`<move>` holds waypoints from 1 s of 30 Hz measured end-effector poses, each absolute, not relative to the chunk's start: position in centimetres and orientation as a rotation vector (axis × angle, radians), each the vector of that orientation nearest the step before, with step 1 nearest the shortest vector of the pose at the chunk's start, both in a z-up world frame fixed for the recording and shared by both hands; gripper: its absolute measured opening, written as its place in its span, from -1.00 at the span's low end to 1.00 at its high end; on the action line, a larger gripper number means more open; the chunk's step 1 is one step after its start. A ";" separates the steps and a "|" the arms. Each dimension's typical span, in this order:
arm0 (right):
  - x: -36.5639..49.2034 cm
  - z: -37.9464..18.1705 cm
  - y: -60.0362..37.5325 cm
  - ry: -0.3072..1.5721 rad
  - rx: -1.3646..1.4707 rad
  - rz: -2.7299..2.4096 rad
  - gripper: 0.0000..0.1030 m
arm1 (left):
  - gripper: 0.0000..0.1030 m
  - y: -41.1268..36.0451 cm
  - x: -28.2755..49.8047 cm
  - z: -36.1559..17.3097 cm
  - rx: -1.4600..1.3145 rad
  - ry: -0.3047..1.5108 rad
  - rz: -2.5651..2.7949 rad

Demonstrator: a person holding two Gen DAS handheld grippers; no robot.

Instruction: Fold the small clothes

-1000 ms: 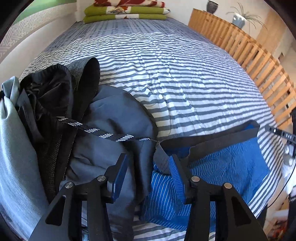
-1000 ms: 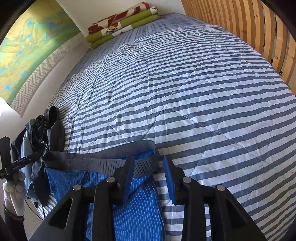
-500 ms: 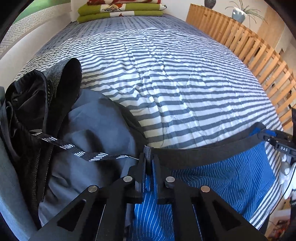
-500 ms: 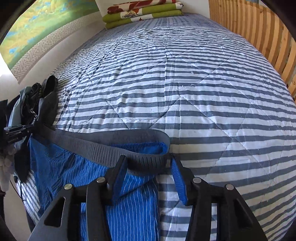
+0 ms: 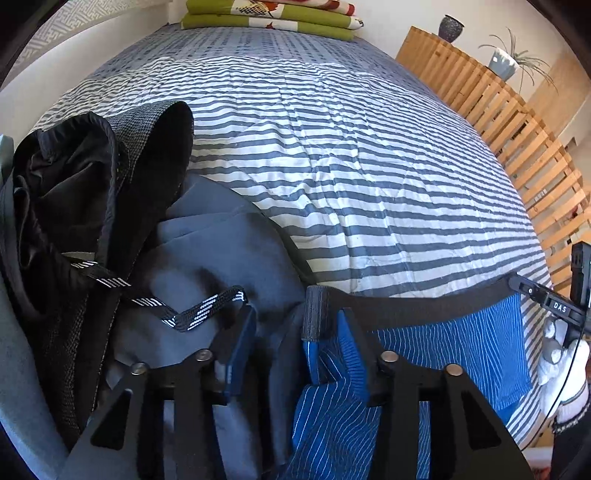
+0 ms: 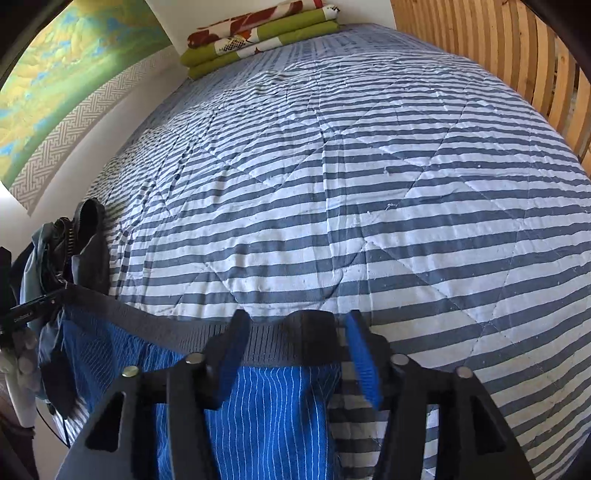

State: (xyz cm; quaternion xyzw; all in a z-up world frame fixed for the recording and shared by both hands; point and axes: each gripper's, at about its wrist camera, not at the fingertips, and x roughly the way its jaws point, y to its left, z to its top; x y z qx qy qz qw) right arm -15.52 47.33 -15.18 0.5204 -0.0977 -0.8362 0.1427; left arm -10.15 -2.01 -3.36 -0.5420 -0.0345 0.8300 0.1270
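Blue pinstriped boxers (image 5: 461, 350) with a dark grey waistband (image 5: 406, 310) lie at the near edge of the striped quilt (image 5: 351, 166). My left gripper (image 5: 295, 336) is open, and the waistband's left corner stands between its fingers untouched. In the right wrist view my right gripper (image 6: 295, 343) is open too, with the waistband's right end (image 6: 317, 332) between its blue pads and the boxers (image 6: 273, 406) hanging below. The waistband runs straight from one gripper to the other.
A heap of dark clothes (image 5: 92, 221) with a black-and-white drawstring (image 5: 184, 314) lies to the left of the boxers. Folded green and red blankets (image 6: 258, 33) sit at the bed's far end. A wooden slatted rail (image 5: 517, 129) runs along the right. A white-gloved hand (image 5: 565, 365) shows at far right.
My left gripper closed on the waistband corner half a second ago and has now opened again. The right gripper stayed open and sits closer over the waistband's right end.
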 end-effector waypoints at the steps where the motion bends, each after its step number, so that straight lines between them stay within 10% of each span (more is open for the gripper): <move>1: -15.3 -15.3 47.5 -0.279 1.498 -2.403 0.04 | 0.08 -1.7 -10.1 -3.7 -1.579 -0.072 2.414; 4: -15.1 -16.4 47.7 -0.274 1.521 -2.384 0.04 | -0.03 -1.1 -10.2 -4.7 -1.589 -0.066 2.418; 6: -15.2 -17.1 47.7 -0.304 1.534 -2.373 0.04 | -0.80 -0.8 -10.5 -5.1 -1.622 -0.084 2.424; 7: -15.3 -17.4 47.6 -0.318 1.529 -2.370 0.03 | -0.80 -0.8 -10.5 -4.9 -1.624 -0.096 2.440; 10: -15.2 -16.9 47.3 -0.352 1.526 -2.386 -0.89 | -0.83 -1.0 -9.2 -2.4 -1.528 -0.115 2.488; 16: -10.5 -8.5 49.1 -0.425 1.211 -2.456 -0.91 | -0.90 -3.0 -1.2 9.0 -1.158 -0.262 2.560; 30: 5.0 7.9 52.5 -0.417 0.766 -2.539 -0.91 | -0.90 -1.4 16.0 21.7 -0.877 0.030 2.593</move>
